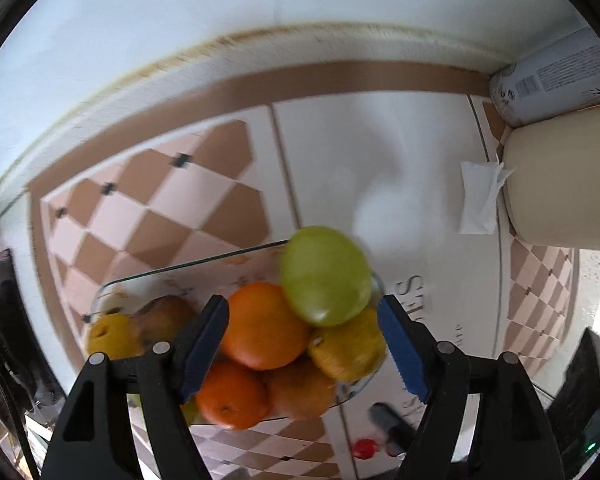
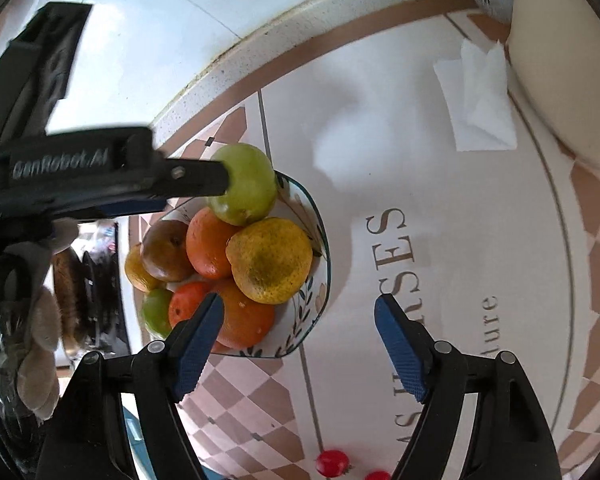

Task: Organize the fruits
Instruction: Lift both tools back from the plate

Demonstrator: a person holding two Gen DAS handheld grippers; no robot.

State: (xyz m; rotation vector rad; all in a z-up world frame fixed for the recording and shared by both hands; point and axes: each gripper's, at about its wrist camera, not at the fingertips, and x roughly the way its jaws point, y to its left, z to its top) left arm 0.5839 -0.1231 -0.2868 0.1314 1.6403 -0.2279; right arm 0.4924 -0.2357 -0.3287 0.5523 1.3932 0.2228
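Note:
A patterned bowl on the tablecloth holds several fruits: oranges, a speckled yellow fruit, a brown pear and a green apple on top of the heap. In the left wrist view the bowl rim shows with the green apple and an orange. My left gripper is open, just above the heap, with the apple lying free beyond its fingertips. It also shows in the right wrist view beside the apple. My right gripper is open and empty, at the bowl's near right edge.
A folded white napkin and a cream container lie at the back right. A can stands by the wall. Small red fruits lie on the cloth in front. A glass stands at the left edge.

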